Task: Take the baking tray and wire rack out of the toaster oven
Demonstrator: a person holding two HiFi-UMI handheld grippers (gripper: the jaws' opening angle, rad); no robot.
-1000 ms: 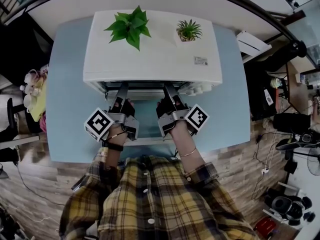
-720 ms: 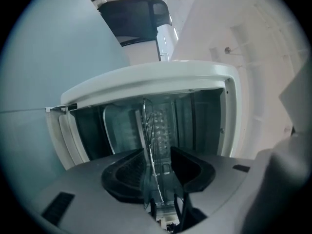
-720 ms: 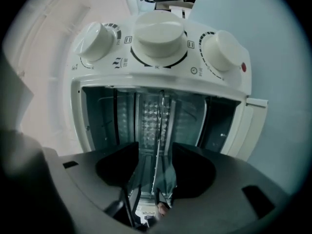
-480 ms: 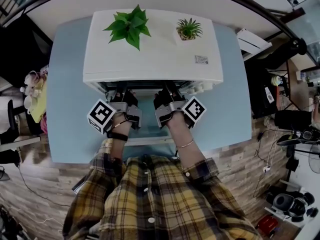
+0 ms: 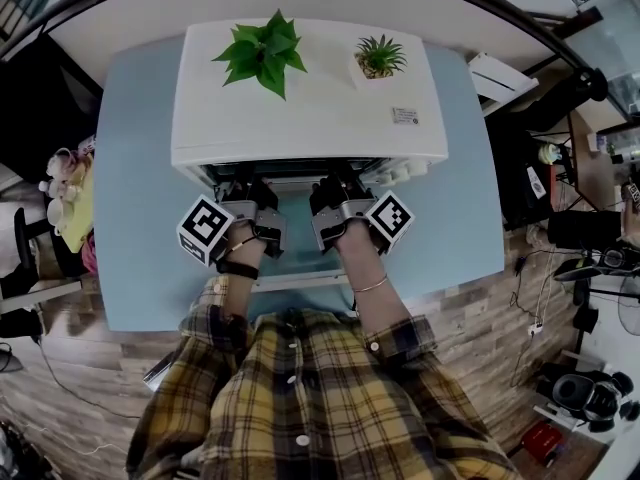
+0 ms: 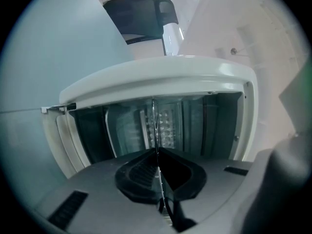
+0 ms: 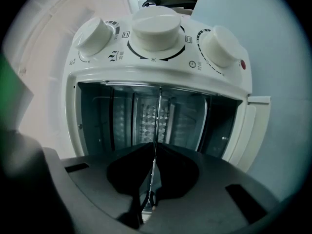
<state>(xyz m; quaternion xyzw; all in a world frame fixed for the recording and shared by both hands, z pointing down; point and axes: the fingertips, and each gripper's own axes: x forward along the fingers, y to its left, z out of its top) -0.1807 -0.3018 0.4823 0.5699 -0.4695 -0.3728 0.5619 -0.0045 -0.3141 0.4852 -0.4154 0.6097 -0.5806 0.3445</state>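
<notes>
The white toaster oven (image 5: 300,98) stands on the blue table with its door (image 5: 292,280) folded down toward me. Both grippers reach level into its mouth. In the left gripper view, a thin metal edge (image 6: 154,126) runs out of the oven cavity and between the jaws of my left gripper (image 6: 157,165), which are closing with their pads pressed on it. My right gripper (image 7: 153,165) is closing the same way on the same thin edge (image 7: 158,116). I cannot tell whether that edge is the tray or the rack. From above, the left gripper (image 5: 243,184) and right gripper (image 5: 336,182) have their tips under the oven's top.
Two potted plants (image 5: 262,53) (image 5: 380,58) sit on top of the oven. Its three white knobs (image 7: 156,28) show beside the cavity. The blue table (image 5: 140,218) extends to both sides. Cluttered floor and chairs lie beyond its edges.
Both grippers have pushed forward, deeper into the oven mouth, the left one a little further. Their marker cubes now sit closer to the oven front.
</notes>
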